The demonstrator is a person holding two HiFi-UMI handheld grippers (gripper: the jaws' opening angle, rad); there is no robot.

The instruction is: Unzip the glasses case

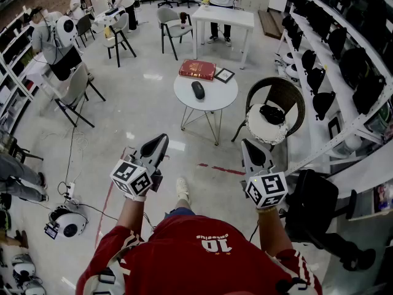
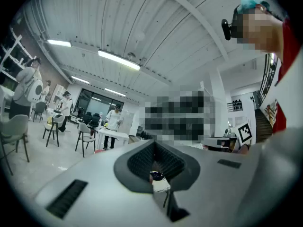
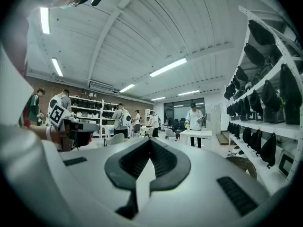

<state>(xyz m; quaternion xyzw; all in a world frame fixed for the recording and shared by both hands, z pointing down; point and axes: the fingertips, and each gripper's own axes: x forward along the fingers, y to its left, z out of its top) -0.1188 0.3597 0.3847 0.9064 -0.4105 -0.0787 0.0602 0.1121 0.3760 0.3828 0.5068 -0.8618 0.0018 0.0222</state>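
Holds the left claw [image 1: 161, 141] level, jaws pressed together with nothing between them. Finds the glasses case [image 1: 198, 90] well ahead of both claws, a dark oval lying on a round white table [image 1: 184, 101], just beside a red book [image 1: 197, 69] and a small frame [image 1: 224, 75]. Holds the right claw [image 1: 247, 145] level too, jaws likewise closed and empty, well short of the table. Looks light and probably hard-shelled, smooth enough to skid on the tabletop; would need pinning across the body with one claw while pinching the small zip tab with the other. Cannot make out the tab from here
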